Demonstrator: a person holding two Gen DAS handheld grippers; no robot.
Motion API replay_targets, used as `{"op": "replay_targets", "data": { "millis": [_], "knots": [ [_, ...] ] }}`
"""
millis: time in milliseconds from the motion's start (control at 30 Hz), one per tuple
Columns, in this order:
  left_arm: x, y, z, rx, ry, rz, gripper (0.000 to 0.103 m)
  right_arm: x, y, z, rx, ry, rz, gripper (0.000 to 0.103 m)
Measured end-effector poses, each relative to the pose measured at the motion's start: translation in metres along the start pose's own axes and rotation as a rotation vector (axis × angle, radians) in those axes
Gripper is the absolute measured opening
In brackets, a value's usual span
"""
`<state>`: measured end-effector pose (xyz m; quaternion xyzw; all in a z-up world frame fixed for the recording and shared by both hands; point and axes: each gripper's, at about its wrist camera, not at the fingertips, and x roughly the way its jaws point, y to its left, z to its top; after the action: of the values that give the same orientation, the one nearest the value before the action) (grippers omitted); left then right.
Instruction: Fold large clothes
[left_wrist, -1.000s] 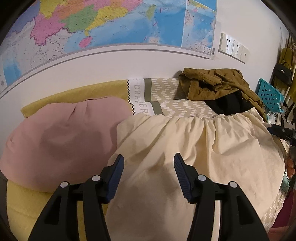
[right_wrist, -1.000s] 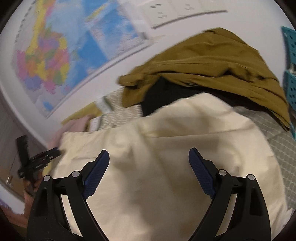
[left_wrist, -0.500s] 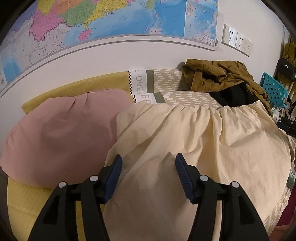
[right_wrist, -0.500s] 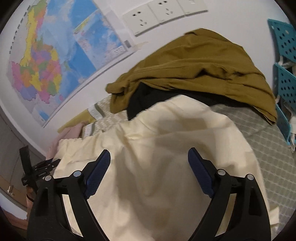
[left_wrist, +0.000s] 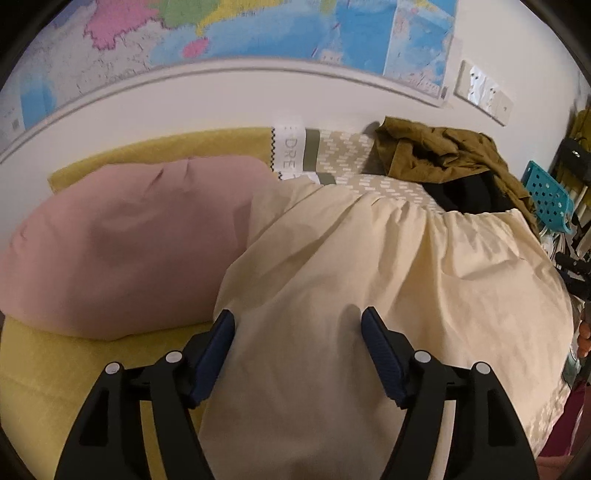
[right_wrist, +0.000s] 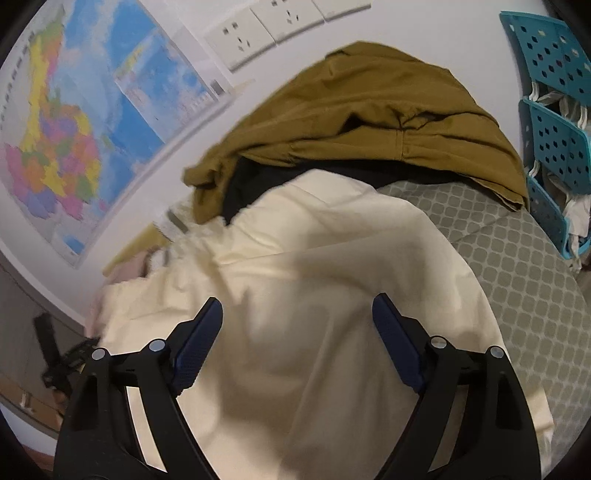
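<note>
One cream garment (left_wrist: 388, 280) lies spread, gathered waistband toward the wall; my left gripper (left_wrist: 297, 350), fingers just widened, and right gripper (right_wrist: 297, 336) hover released.

- The bed (left_wrist: 44, 373) carries everything; a yellow cover shows at its left side and a grey patterned sheet (right_wrist: 517, 280) at its right side.
- A pink pillow (left_wrist: 122, 243) lies at the left, on the yellow cover.
- A cream garment (left_wrist: 369, 295) is spread over the middle, its left edge against the pillow.
- A patterned pillow (left_wrist: 343, 155) stands at the wall edge.
- An olive-brown garment (right_wrist: 362, 118) is heaped over something black (left_wrist: 465, 195) at the far right corner.
</note>
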<state>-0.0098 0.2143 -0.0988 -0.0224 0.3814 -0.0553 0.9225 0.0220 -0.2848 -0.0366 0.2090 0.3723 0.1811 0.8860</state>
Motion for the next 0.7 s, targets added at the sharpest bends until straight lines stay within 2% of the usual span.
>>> {"op": "replay_targets", "data": {
  "millis": [67,233,300,333,367,433,500,633,700],
  "knots": [
    [-0.008,0.001,-0.004,0.001,-0.005,0.005,0.069,-0.013,0.003,-0.003,-0.019,-0.012,-0.006,0.083],
    [-0.037,0.004,-0.021,-0.008,-0.035,-0.037,0.069,-0.035,0.017,-0.022,-0.080,-0.017,0.016,0.084],
    [-0.046,-0.001,-0.029,0.016,-0.054,-0.073,0.071,-0.032,0.025,-0.035,-0.150,0.004,-0.013,0.083],
    [-0.048,-0.005,-0.035,0.038,-0.059,-0.076,0.072,-0.025,0.023,-0.041,-0.171,0.025,-0.055,0.083],
    [-0.048,-0.007,-0.037,0.046,-0.058,-0.071,0.072,-0.019,0.020,-0.044,-0.174,0.042,-0.086,0.082],
    [-0.039,-0.009,-0.045,0.051,-0.023,-0.064,0.072,-0.010,0.006,-0.049,-0.131,0.055,-0.072,0.082],
    [-0.026,-0.002,-0.050,0.023,0.014,-0.052,0.075,-0.012,0.001,-0.048,-0.097,0.039,-0.048,0.081],
    [-0.027,0.007,-0.052,-0.018,0.020,-0.070,0.076,-0.045,0.001,-0.045,-0.072,-0.014,-0.013,0.081],
    [-0.030,0.006,-0.052,-0.012,0.016,-0.058,0.076,-0.066,-0.003,-0.046,-0.077,-0.063,-0.062,0.081]
  ]
}}
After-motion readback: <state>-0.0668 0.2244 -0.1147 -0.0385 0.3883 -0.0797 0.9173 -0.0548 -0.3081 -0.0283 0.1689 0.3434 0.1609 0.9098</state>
